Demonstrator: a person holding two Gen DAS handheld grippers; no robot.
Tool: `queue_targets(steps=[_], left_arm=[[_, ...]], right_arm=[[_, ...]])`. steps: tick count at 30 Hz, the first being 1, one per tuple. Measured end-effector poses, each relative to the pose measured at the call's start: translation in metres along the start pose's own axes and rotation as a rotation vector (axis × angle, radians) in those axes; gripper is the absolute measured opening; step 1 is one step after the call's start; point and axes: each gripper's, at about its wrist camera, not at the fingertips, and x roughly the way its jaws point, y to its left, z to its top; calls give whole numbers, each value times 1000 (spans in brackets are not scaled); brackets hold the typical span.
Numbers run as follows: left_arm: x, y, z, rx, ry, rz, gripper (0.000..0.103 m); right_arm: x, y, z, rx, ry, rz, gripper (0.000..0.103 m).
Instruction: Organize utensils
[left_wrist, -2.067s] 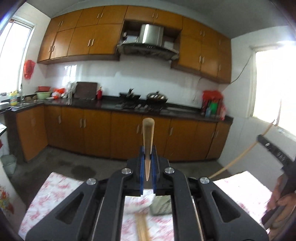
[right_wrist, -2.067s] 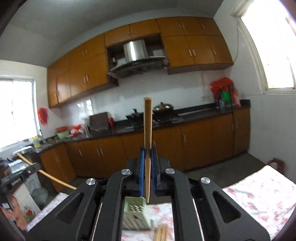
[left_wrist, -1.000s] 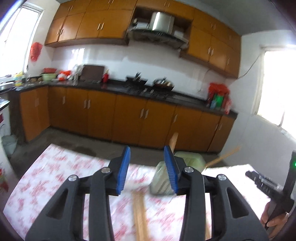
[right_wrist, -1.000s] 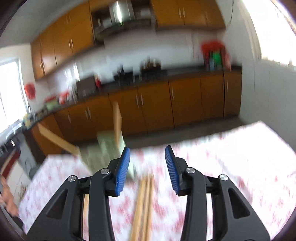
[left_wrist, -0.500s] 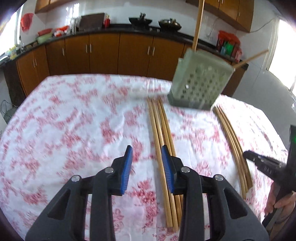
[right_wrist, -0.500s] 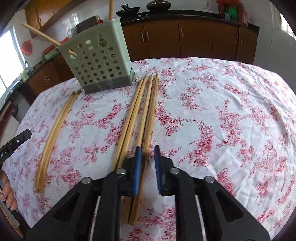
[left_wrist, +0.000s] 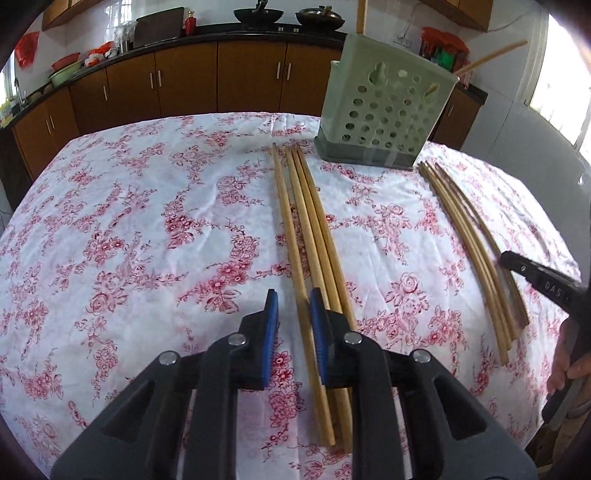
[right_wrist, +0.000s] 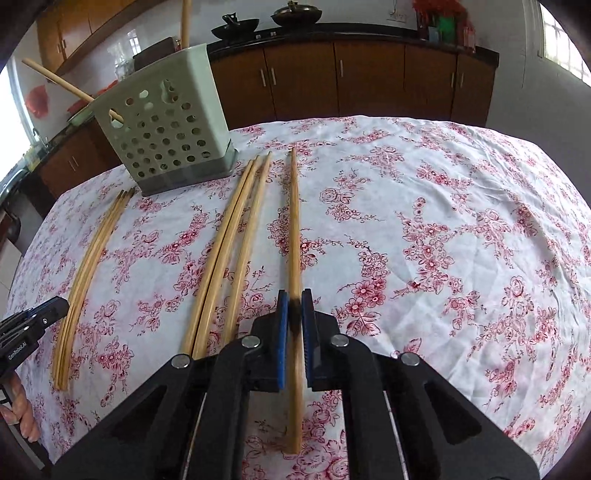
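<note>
Right wrist view: the right tongs (right_wrist: 294, 314) are seen closed on a single wooden chopstick (right_wrist: 294, 229), gripped toward its near end; whether it is lifted off the floral tablecloth (right_wrist: 461, 240) cannot be told.
Left wrist view: the left tongs (left_wrist: 293, 317) are seen narrowly parted, straddling the leftmost chopstick of a bundle of four chopsticks (left_wrist: 308, 236); the pads (left_wrist: 271, 314) are not yet pressed against it.
Holder: a pale green perforated utensil holder (right_wrist: 166, 125) stands upright at the far side of the counter (right_wrist: 517, 369), just beyond the far tips of the chopsticks.
Already stowed: two chopsticks are seen in the holder, one standing nearly upright (right_wrist: 185, 22) and one leaning outward (right_wrist: 55, 83) over its rim.
Loose, middle: in the right wrist view three chopsticks (right_wrist: 229, 251) lie side by side, just left of the gripped one.
Loose, far side: a bundle of thinner chopsticks (left_wrist: 472, 251) lies well apart, near the other gripper's nose.
Progress: judged early; only two pieces are stowed, and most still lie on the counter.
Remaining: by this judgement, the gripped chopstick is to be carried to the holder, the left grasp is to be completed, and both loose groups are to be gathered afterwards.
</note>
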Motion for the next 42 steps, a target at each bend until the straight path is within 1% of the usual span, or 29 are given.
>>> queue_targets(steps=[4,5,6,7,9,12,14,17,21,24,27,42], left_arm=[[1,-4,0,23,-6,29,19],[2,-5,0,26,-8,39,17],[4,-5,1,27,-10,55,10],[5,-5,3,27,-11,75,9],[8,4,7,-2,-13,90,9],[11,27,12,-69,-11,120,9],[10,42,13,-90,-15,136,9],[8,52,12,-106,-26,131,10],[7,53,11,-101,-30,137,10],[6,55,10,-114,-32,121,10],[7,58,10,-127,-34,104,10],[6,64,7,-143,-40,82,10]], right_arm=[[2,5,-10,-26,6,-6,9],[1,7,-11,-30,5,3,9],[1,9,-12,-35,3,3,9],[1,10,-12,-47,0,-4,8],[3,11,-10,-56,-1,-16,8],[3,-1,-6,-29,-16,-62,8],[3,-9,-4,-6,-21,-64,8],[2,-9,-5,-10,-28,-69,8],[3,-8,-4,-16,-27,-74,8],[3,-11,-3,-4,-27,-59,9],[2,-10,-5,-5,-27,-62,9],[3,-8,-4,-8,-26,-69,9]])
